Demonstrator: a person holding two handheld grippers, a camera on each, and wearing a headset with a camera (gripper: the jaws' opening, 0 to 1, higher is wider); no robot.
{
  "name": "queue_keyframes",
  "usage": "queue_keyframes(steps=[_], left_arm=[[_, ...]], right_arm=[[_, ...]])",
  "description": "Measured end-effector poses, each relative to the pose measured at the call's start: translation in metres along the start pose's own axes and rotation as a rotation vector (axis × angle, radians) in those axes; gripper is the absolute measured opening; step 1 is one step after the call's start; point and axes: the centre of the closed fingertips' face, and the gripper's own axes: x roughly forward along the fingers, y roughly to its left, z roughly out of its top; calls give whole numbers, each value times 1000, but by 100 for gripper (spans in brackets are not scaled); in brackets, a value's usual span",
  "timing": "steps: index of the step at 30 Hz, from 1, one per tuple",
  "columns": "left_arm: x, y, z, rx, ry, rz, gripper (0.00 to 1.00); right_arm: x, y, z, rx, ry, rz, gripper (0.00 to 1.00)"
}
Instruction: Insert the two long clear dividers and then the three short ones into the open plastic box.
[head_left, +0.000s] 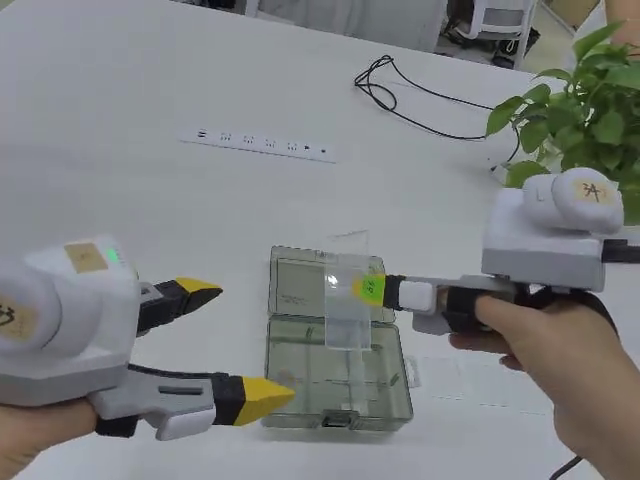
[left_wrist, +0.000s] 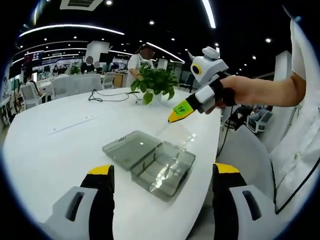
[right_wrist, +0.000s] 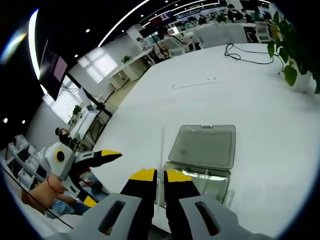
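The right claw (head_left: 372, 291) is clamped on a clear plastic divider (head_left: 346, 312), held over the hinge of the open grey-tinted plastic box (head_left: 300, 380) on the white tabletop (head_left: 150, 200) — the tray lies just below. The left claw (head_left: 250, 343) gapes empty beside the box.

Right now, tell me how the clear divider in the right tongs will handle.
The clear divider is probably stiff: held by one edge in the right tongs, it shows no droop. Likely light, being edge-on a thin line. Glossy, so it might slip or pivot.
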Motion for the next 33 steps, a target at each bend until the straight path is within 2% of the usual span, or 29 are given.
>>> queue_keyframes(steps=[4, 7, 10, 12, 17, 19, 21, 25, 29, 33], left_arm=[[0, 1, -7, 23, 14, -21, 86], [1, 0, -11, 54, 17, -41, 88], [2, 0, -14, 68, 18, -56, 91], [2, -1, -16, 70, 22, -66, 93], [3, 1, -22, 74, 25, -87, 95], [4, 2, -25, 79, 34, -94, 96], [4, 4, -27, 85, 37, -100, 97], [5, 5, -28, 83, 31, -115, 96], [6, 6, -28, 80, 25, -122, 96], [8, 6, -26, 78, 12, -129, 96]], right_arm=[[6, -5, -10, 24, 70, -45, 6], [14, -11, -16, 96, 112, -64, 6], [19, -14, -22, 113, 152, -84, 6], [21, -15, -24, 127, 164, -95, 6], [31, -23, -40, 170, 234, -122, 6], [34, -22, -44, 178, 247, -130, 6], [38, -27, -48, 185, 256, -141, 6], [42, -34, -49, 188, 277, -170, 6], [42, -36, -50, 204, 288, -179, 6], [46, -45, -54, 222, 315, -193, 6]])
